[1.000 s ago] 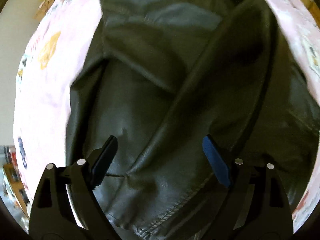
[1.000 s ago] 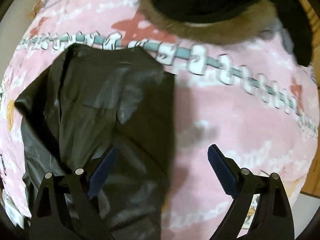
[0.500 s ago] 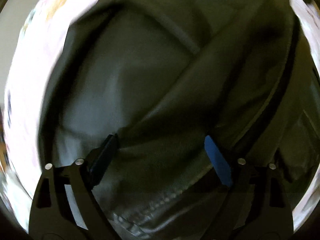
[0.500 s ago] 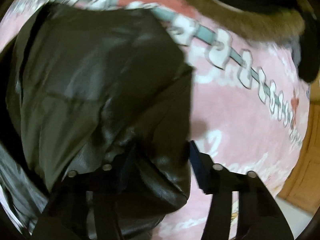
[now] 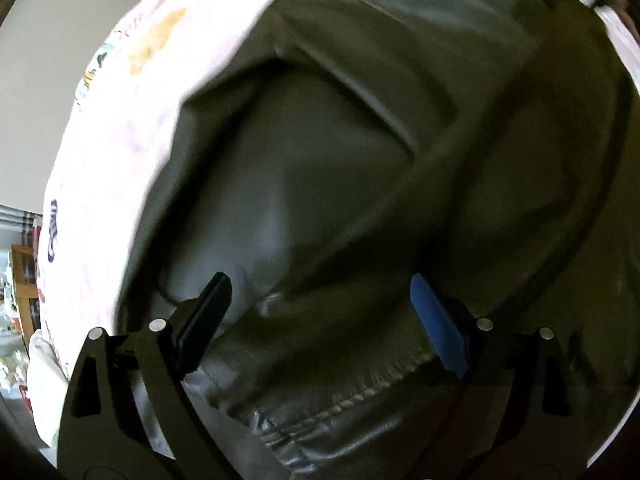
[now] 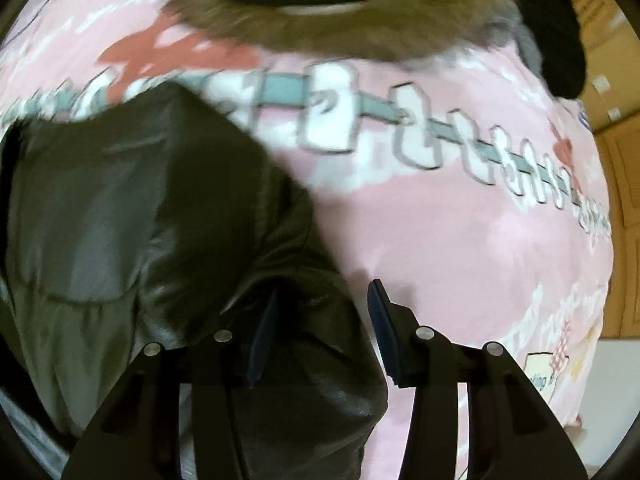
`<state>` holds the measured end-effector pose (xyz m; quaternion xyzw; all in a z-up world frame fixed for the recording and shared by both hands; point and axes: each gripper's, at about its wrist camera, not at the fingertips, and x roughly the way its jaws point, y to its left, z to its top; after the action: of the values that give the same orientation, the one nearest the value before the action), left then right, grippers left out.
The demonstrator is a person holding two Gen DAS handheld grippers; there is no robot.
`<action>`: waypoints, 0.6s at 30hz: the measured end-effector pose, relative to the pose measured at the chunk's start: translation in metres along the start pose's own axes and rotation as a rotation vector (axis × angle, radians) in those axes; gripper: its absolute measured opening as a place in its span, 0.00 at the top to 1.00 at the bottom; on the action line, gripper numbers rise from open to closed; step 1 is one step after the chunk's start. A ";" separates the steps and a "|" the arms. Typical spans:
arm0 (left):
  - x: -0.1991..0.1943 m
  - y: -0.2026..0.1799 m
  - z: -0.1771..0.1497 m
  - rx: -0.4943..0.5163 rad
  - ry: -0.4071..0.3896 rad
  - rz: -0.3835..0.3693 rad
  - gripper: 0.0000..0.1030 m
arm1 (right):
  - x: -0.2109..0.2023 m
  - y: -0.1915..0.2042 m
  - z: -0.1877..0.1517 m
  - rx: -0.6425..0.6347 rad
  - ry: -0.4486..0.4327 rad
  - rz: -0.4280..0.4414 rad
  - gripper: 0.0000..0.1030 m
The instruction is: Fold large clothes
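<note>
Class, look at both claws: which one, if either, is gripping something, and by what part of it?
The right claw is closing on the dark jacket at its right edge. The left claw is open, gripping nothing.

Under my work: pink bedspread (image 6: 460, 248) w/ cartoon print, a teal-and-white chain-like band (image 6: 360, 108) running across it, red blotch shapes (image 6: 160, 48) near the far side. Far edge: a dark garment w/ tan fur trim (image 6: 360, 20) lies on the spread, a black part hanging off to the right. Right side: wooden panels (image 6: 624, 168), prob. a door or cabinet, can't tell which. From my left cam: pale wall (image 5: 60, 80) beyond the spread; low at the left edge, a wooden shelf (image 5: 22, 280) w/ blurred stuff on it.
</note>
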<state>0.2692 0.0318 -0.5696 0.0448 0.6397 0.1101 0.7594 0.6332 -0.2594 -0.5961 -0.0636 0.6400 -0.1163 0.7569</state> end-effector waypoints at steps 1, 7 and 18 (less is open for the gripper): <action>0.003 0.003 0.008 -0.016 -0.003 0.002 0.13 | 0.002 -0.009 0.003 0.026 -0.005 -0.001 0.58; 0.009 0.020 0.015 0.005 -0.031 0.057 0.13 | 0.006 -0.066 0.004 0.268 -0.028 0.155 0.58; 0.019 0.025 0.053 0.127 -0.105 0.168 0.11 | -0.071 -0.135 -0.036 0.333 -0.178 0.589 0.43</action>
<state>0.3216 0.0641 -0.5730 0.1519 0.5988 0.1302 0.7755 0.5737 -0.3696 -0.5017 0.2384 0.5344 0.0103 0.8108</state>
